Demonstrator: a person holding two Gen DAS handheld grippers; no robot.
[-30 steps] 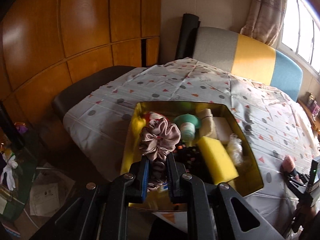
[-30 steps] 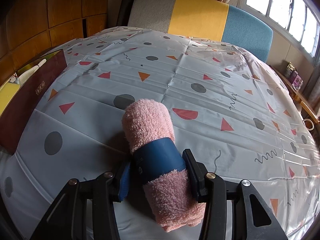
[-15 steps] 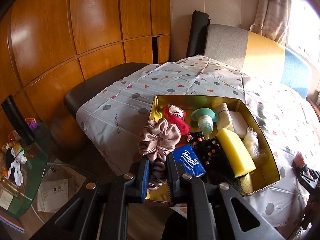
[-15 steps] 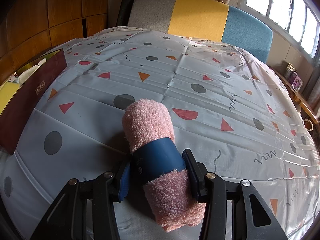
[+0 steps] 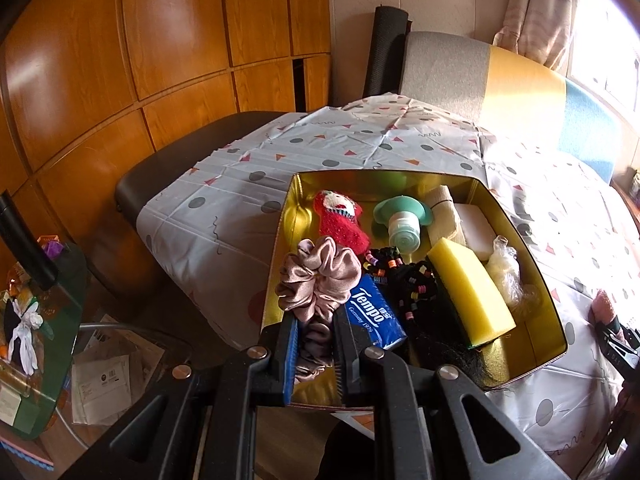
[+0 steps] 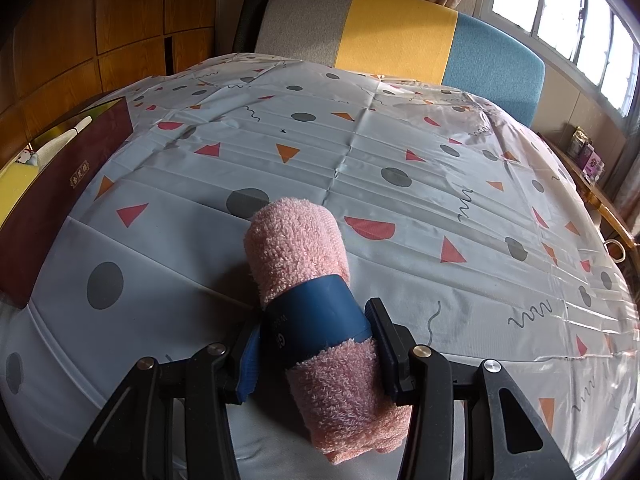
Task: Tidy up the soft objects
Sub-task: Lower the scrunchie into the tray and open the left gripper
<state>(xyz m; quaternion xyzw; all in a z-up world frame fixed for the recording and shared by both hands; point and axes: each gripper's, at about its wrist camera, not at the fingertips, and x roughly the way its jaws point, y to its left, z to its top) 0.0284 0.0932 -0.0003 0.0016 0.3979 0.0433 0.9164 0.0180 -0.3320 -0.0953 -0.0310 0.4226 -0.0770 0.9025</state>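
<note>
One scrunchie point(image 5: 318, 276), one towel point(image 6: 320, 300), perhaps one sponge point(image 5: 470, 292)

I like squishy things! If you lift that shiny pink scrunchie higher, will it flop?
Probably. The scrunchie bunches in loose satin folds above the left tongs, so it likely droops. It looks light, and its glossy fabric might slip if the tongs loosen.

Table under a pale tablecloth point(image 6: 400, 152) printed with grey dots and red and orange triangles. Behind it a bench back point(image 6: 396, 32) in grey, yellow and blue panels, with a black roll point(image 5: 386, 52) upright at its grey end; orange wood wall panels point(image 5: 160, 52) to the left, window point(image 6: 568, 12) and curtain point(image 5: 536, 12) to the right. Lower left, a green glass side table point(image 5: 36, 360) with clutter, papers point(image 5: 102, 384) on the floor beside it.
</note>
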